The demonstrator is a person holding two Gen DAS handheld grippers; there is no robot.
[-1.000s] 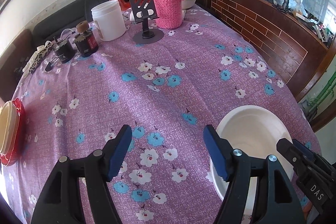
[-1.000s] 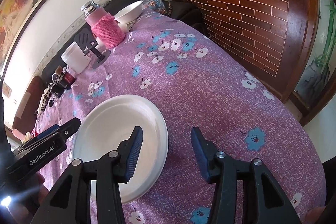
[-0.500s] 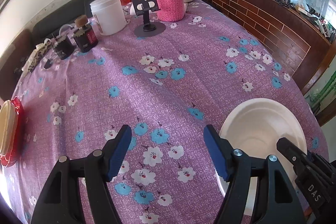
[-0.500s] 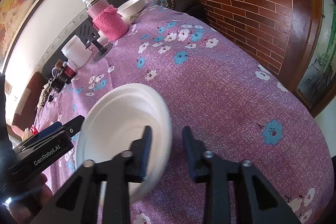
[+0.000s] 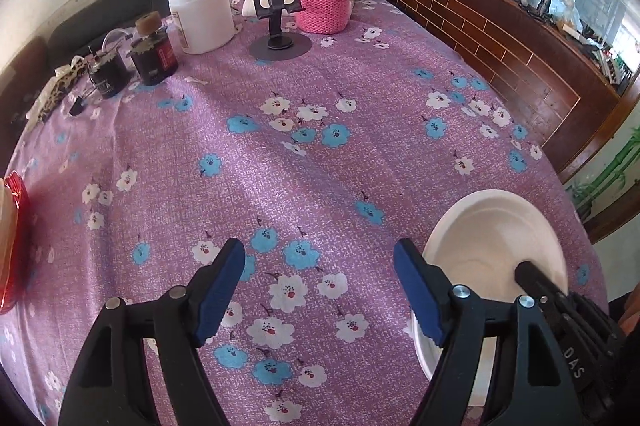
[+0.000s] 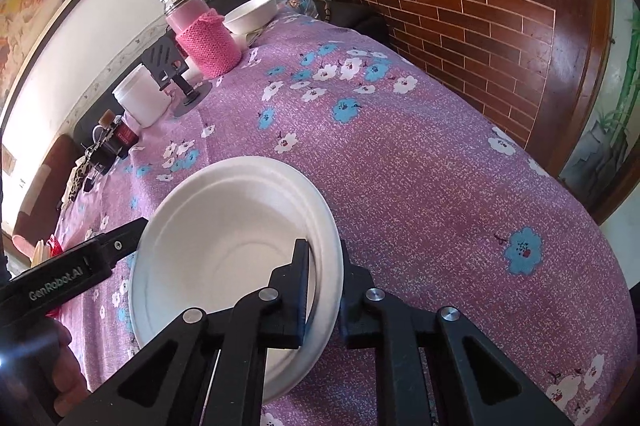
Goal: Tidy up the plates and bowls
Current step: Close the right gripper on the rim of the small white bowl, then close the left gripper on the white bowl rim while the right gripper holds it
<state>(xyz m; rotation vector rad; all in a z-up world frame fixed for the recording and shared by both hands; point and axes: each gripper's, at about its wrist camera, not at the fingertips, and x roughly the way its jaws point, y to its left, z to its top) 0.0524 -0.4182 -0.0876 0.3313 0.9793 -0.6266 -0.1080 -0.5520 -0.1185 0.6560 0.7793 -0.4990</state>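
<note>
White and shallow, the plate (image 6: pixel 224 246) is sitting at the near edge of the table (image 6: pixel 420 162), with its right rim caught between the fingers of the right gripper (image 6: pixel 324 266). That gripper's jaws have just been closing and are now clamping the rim from inside and outside. The left gripper (image 5: pixel 320 278) is hovering just to the left of the plate (image 5: pixel 492 246), its blue-padded jaws standing wide apart over the flowered purple cloth with nothing between them; they have just been opening a little further. A white bowl (image 6: pixel 252 12) is resting at the far end, behind a pink knit-sleeved flask (image 6: pixel 200 30).
</note>
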